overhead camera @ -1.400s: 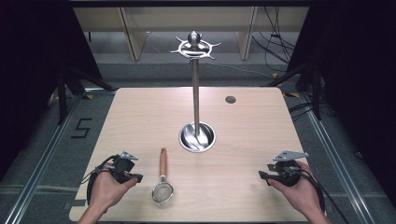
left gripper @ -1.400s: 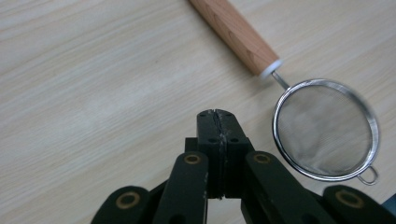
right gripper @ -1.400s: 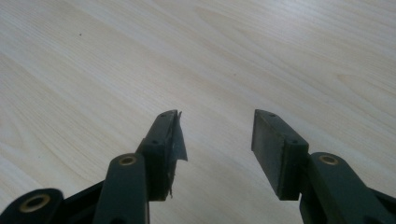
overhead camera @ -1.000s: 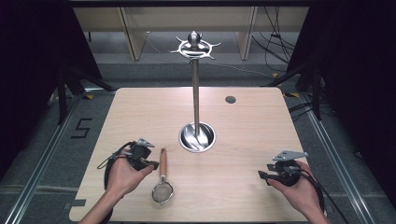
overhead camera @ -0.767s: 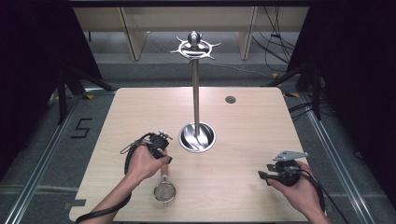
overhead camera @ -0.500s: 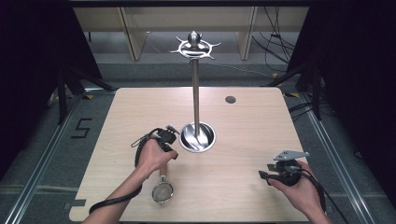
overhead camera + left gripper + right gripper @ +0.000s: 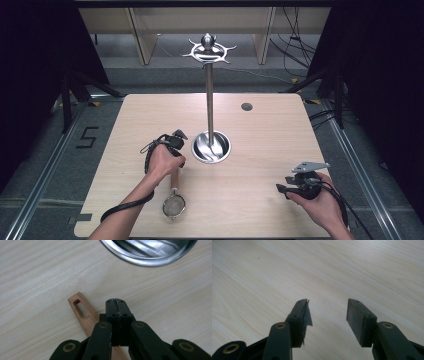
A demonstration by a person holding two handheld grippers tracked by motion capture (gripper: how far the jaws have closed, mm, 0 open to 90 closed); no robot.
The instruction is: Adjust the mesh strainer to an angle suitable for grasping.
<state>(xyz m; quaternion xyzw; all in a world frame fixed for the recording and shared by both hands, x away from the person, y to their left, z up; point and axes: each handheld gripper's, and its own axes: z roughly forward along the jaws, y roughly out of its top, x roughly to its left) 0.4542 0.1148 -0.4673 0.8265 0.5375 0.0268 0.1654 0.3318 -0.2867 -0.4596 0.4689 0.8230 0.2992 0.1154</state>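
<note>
Left gripper view showed the left tool pinched together above the strainer's stiff, light wooden handle (best gripped mid-handle) on the counter; right tool gaped wide.

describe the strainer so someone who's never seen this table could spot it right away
Start at the tall metal stand in the middle of the wooden table. The strainer lies nearer the person, left of the stand's round base, under the left claw. It alone has a wooden handle with a slot and a round mesh bowl.
</note>
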